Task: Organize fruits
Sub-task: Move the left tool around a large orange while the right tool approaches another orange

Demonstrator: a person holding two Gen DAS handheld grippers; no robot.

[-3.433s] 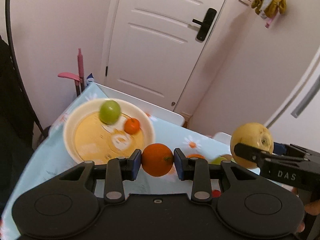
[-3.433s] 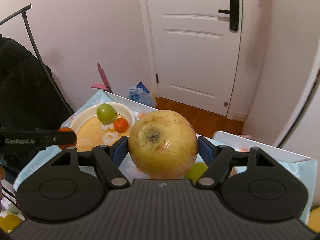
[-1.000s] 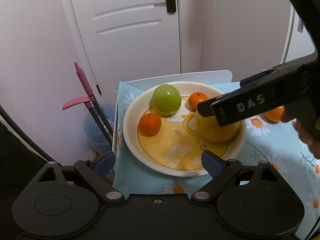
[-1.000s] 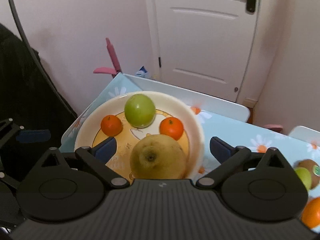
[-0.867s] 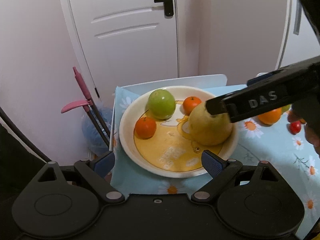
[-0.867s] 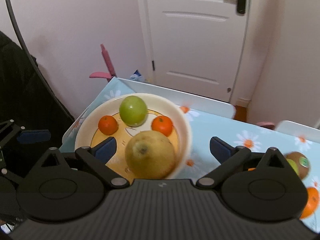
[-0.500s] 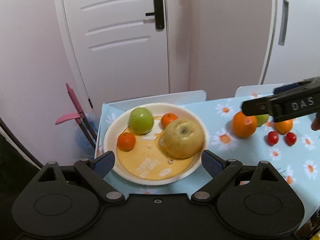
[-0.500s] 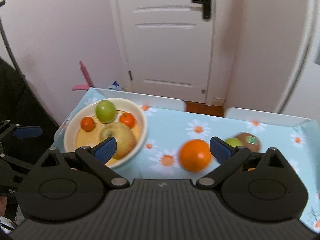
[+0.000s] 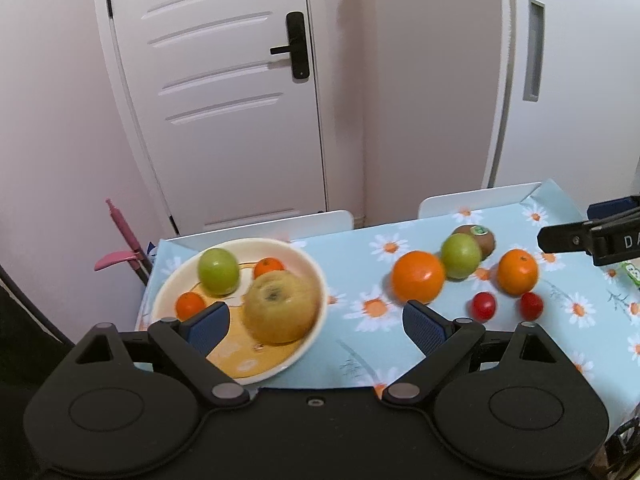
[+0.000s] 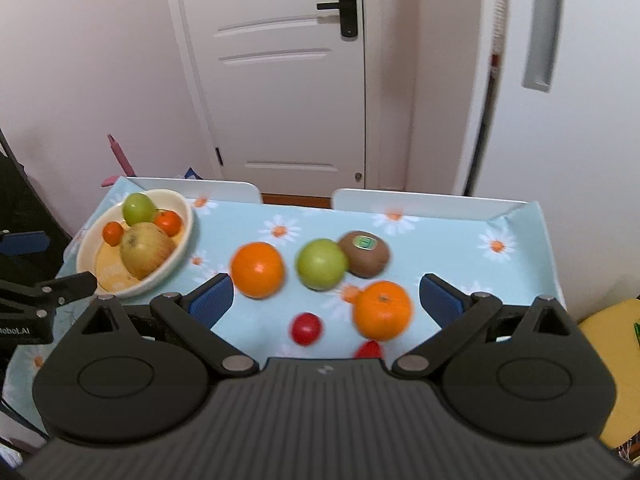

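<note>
Both tongs, left [image 9: 316, 322] and right [image 10: 326, 292], wide open, empty.

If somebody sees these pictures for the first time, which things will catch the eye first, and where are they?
First, the cream bowl at the table's left end, holding a big yellow apple, a green apple and two small oranges. Next, the loose fruit on the daisy tablecloth: two oranges, a green apple, a kiwi and small red fruits. Both grippers hang open and empty.

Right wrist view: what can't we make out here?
- Second red fruit: lower part hidden behind the right gripper body.
- Kiwi sticker: text too small and blurred.
- Left gripper: cut off by the left edge.
- Yellow object: cut off at the right edge.
</note>
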